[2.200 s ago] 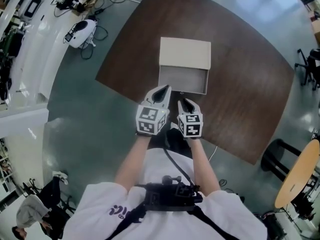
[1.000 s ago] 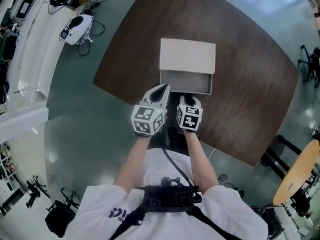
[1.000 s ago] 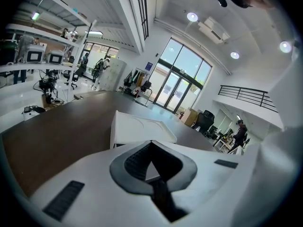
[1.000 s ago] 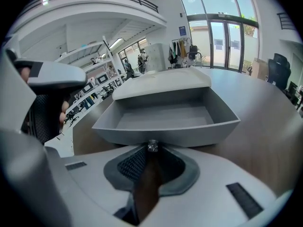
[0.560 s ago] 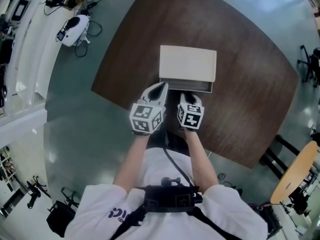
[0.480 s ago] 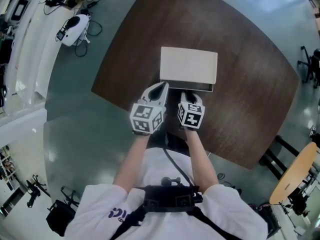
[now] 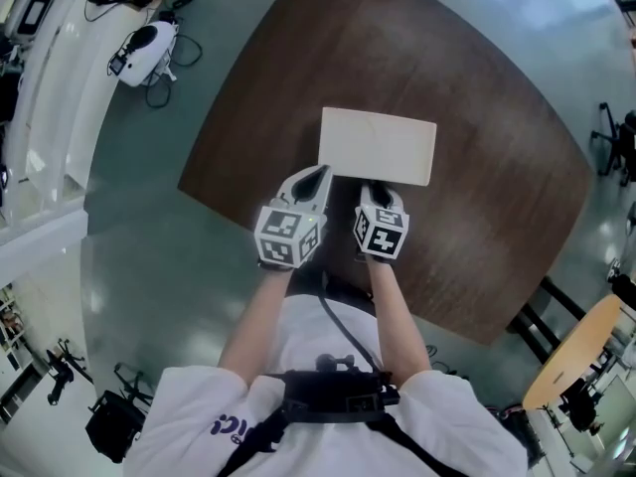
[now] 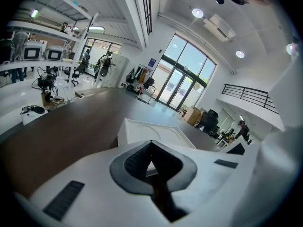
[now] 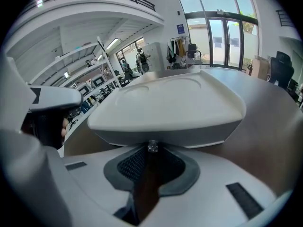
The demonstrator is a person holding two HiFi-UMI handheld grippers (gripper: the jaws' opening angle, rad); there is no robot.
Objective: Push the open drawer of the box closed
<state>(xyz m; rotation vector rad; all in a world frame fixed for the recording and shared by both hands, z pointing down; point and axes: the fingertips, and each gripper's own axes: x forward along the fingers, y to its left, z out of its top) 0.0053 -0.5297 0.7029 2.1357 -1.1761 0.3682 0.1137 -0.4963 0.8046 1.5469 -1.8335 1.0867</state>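
A cream box [image 7: 378, 145] sits on the dark brown table [image 7: 477, 78], and its drawer is pushed in flush with the box's near face. My right gripper [image 7: 376, 189] is shut, with its tips against the grey drawer front [image 9: 199, 137] at the small knob [image 9: 152, 146]. Beside it, my left gripper [image 7: 320, 172] is also shut and empty, just short of the box's left near corner. In the left gripper view that gripper [image 8: 151, 143] points at the box [image 8: 151, 129]. The right gripper [image 9: 150, 151] sees the box [image 9: 165, 103] from low down.
The table's near edge [image 7: 298, 229] runs just under both grippers. On the floor at upper left lie a white device [image 7: 139, 53] and cables. A round wooden table [image 7: 568, 354] and black chair legs [image 7: 542, 306] stand at lower right.
The drawer, wide open at first, has slid into the box until it is flush. Both grippers moved forward with it, the right one on the drawer front.
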